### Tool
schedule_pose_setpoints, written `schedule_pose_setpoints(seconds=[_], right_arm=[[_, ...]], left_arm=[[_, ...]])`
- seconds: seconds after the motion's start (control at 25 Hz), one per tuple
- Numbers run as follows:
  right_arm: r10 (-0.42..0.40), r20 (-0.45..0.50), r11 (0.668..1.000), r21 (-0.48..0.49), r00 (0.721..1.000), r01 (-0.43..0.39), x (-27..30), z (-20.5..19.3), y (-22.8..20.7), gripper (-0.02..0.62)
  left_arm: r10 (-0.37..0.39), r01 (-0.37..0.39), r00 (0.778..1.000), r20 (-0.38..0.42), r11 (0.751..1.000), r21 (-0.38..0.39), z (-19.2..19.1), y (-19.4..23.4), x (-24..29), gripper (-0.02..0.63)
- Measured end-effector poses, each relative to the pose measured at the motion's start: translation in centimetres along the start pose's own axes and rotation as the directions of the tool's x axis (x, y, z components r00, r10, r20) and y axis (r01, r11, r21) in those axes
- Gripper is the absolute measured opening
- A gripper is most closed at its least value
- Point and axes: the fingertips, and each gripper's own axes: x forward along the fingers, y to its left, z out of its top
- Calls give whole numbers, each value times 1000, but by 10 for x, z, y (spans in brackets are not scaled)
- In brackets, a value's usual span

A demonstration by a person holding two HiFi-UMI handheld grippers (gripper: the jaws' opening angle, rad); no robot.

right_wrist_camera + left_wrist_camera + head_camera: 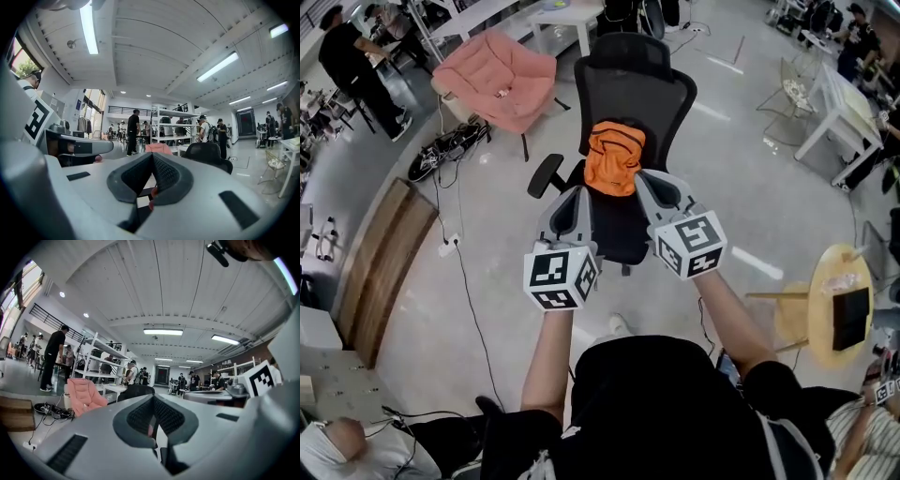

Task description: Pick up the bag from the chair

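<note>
An orange bag (pixel 614 157) lies crumpled on the seat of a black mesh office chair (pixel 633 86), leaning against the backrest. Both grippers are held level in front of the chair and point at it. My left gripper (pixel 577 197) is just left of the bag's lower edge, my right gripper (pixel 649 184) just right of it; neither holds the bag. In the left gripper view the left gripper (pixel 153 397) has its jaws closed together at the tip with nothing gripped. The right gripper (pixel 152 154) looks the same, and the chair (pixel 207 153) shows beyond it.
A pink lounge chair (pixel 502 80) stands left of the office chair, with cables and shoes (pixel 445 150) on the floor beside it. A wooden platform (pixel 389 253) lies at the left, a round yellow table (pixel 836 302) at the right. White tables (pixel 839 103) and several people stand around.
</note>
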Motion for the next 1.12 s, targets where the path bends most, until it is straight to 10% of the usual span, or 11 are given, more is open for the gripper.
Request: schedule_pose_setpoints(seconds=[1.12], right_arm=[[-34,-71,999,25,997,35,112,-41,-60,-6]], left_arm=[[-61,58,992,-106,998,-33,-39,51,109,6]])
